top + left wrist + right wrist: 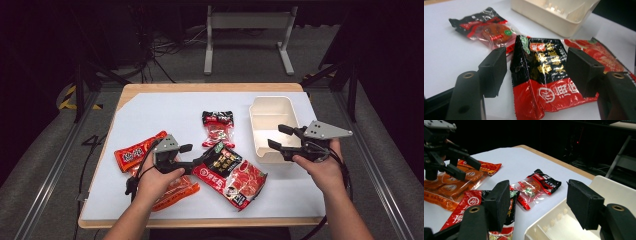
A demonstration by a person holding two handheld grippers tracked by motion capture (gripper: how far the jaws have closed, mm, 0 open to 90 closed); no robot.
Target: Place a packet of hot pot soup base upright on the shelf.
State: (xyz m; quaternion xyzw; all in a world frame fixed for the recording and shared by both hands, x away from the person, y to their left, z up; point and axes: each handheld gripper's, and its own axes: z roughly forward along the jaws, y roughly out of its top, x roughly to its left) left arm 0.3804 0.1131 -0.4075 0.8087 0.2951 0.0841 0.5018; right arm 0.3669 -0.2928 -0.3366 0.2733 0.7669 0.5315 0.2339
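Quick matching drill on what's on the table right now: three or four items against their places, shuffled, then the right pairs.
1. black-and-red packet
2. cream bin
3. orange packets
4. small clear packet

A. by the right tool
B. under the left hand
C. mid-table, apart from both tools
D. between the left tool's jaws

Pairs: 1-D, 2-A, 3-B, 4-C

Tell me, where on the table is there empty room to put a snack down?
The far left of the white sheet, behind the orange packets, is bare, as is the near right corner in front of the cream bin. It is crowded in the middle, around the big red-and-black packet and the small packet.
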